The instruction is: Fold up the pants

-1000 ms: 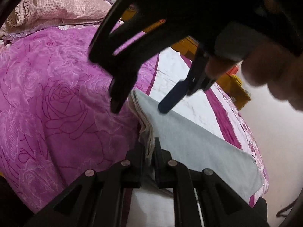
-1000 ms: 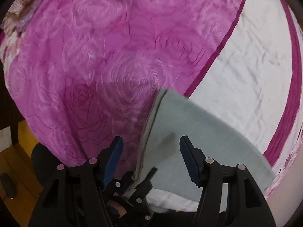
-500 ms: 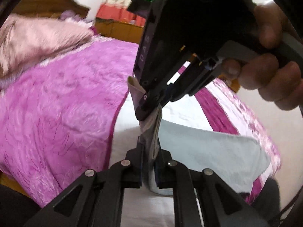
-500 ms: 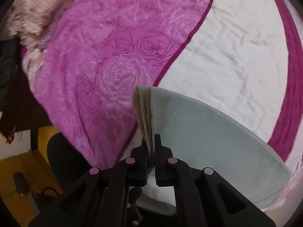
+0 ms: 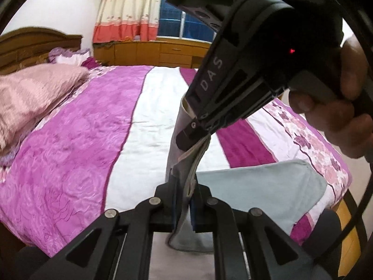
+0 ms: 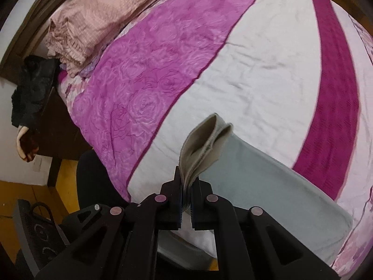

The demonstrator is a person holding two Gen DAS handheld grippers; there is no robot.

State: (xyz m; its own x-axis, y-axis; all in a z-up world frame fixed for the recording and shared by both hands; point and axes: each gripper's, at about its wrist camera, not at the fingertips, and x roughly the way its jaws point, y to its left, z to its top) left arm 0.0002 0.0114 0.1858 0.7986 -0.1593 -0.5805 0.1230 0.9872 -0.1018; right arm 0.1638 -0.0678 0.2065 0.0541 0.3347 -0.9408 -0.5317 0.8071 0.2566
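The light grey pants (image 5: 263, 186) lie on the bed, one end lifted off the cover. My left gripper (image 5: 184, 200) is shut on the raised layered edge of the pants. My right gripper (image 6: 185, 196) is shut on the same stacked edge (image 6: 205, 144), which fans out above its fingers. In the left wrist view the right gripper (image 5: 198, 135) hangs just ahead and above, clamped on the cloth. The rest of the pants (image 6: 279, 186) trails flat to the right.
The bed has a purple rose-pattern cover (image 5: 70, 144) with a white stripe (image 5: 151, 121) and magenta bands (image 6: 335, 107). A pink pillow (image 5: 30, 93) lies at the head end. A wooden cabinet and curtained window (image 5: 144, 46) stand behind. A dark chair (image 6: 35, 228) is beside the bed.
My right gripper closed on the pants edge, which it straddled open a second ago. Both grippers have lifted the edge up off the bed and tilted upward.
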